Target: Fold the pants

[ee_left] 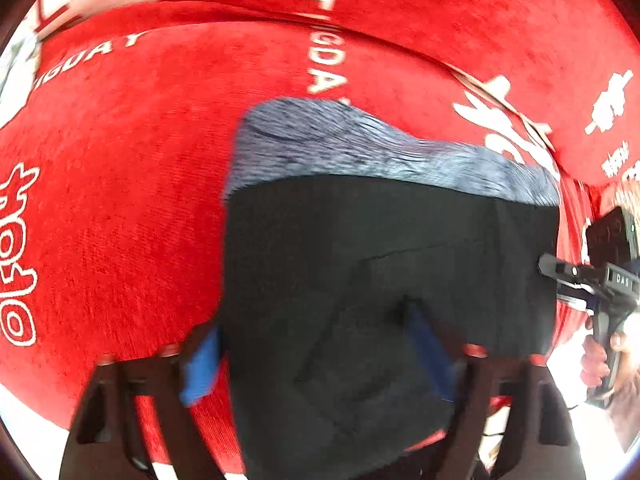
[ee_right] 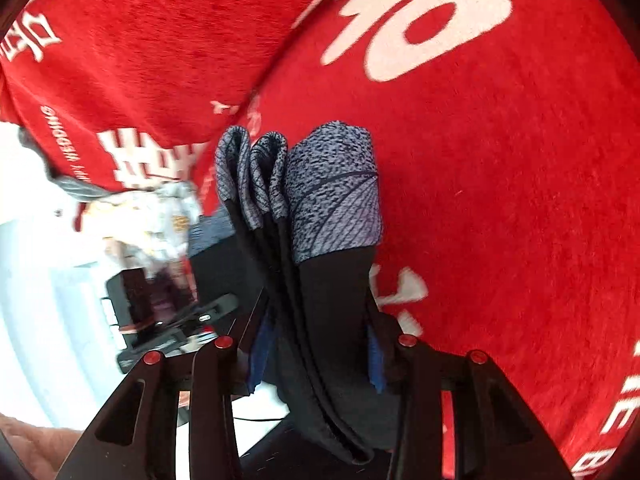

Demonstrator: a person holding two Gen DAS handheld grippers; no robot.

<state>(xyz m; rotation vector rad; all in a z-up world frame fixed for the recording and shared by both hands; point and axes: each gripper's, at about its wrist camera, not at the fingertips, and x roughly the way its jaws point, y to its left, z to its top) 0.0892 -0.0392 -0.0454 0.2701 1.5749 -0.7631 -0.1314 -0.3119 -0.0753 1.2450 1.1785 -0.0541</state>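
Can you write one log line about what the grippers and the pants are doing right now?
left gripper: wide around folded pants | right gripper: on pants' edge | under: red cloth

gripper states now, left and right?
Left gripper: wide around the folded pants, grip cannot be told.
Right gripper: shut on the pants' stacked layers.

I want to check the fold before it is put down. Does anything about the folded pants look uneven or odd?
Yes. In the right wrist view the pants hang in several layers, and the grey waistband edges fan apart instead of lining up. No damage shows.
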